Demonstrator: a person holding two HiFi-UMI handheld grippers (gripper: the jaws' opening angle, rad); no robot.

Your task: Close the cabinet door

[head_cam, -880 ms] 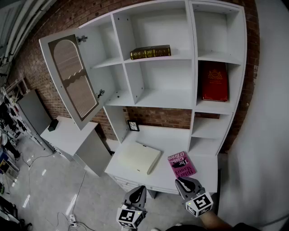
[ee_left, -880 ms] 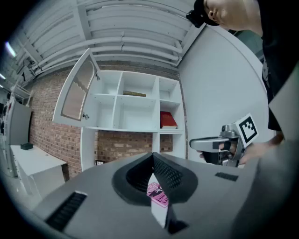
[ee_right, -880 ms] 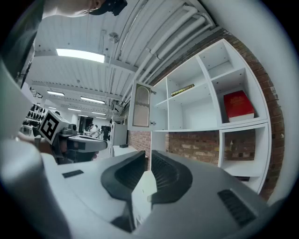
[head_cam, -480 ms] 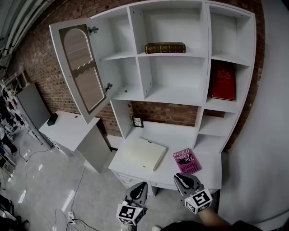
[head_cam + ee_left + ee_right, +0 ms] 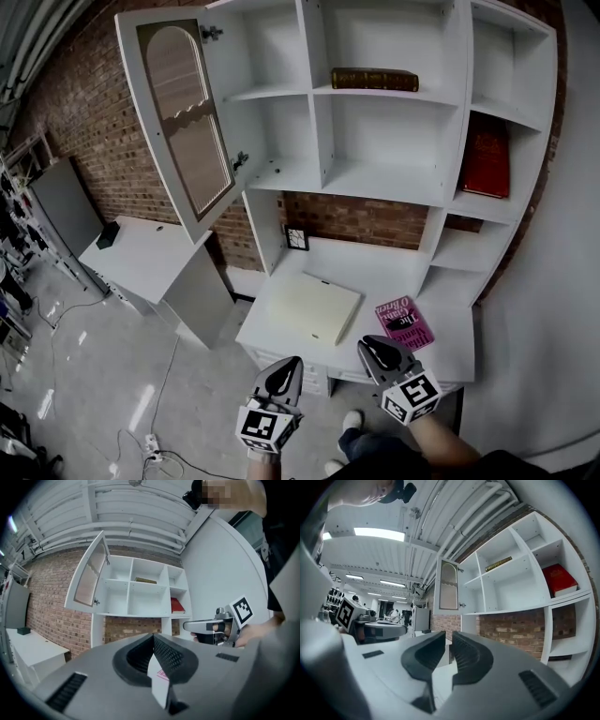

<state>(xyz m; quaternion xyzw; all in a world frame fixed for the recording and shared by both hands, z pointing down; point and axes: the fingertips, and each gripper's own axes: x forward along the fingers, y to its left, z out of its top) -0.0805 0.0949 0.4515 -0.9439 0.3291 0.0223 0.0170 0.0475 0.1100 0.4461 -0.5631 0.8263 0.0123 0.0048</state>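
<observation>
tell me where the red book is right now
Head view, upper right: the red book stands in the shelf unit's right-hand column, one level below the dark book lying flat in the middle column.

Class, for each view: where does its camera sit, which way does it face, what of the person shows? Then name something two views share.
Head view: on the head, looking steeply down at desk and shelves; left tool, right tool and a shoe show.
Left gripper view: on the left tool, level, facing the shelves; right tool and its hand show.
Right gripper view: on the right tool, level, facing the shelves; left tool shows at left.
Shared: all show the open door.
</observation>
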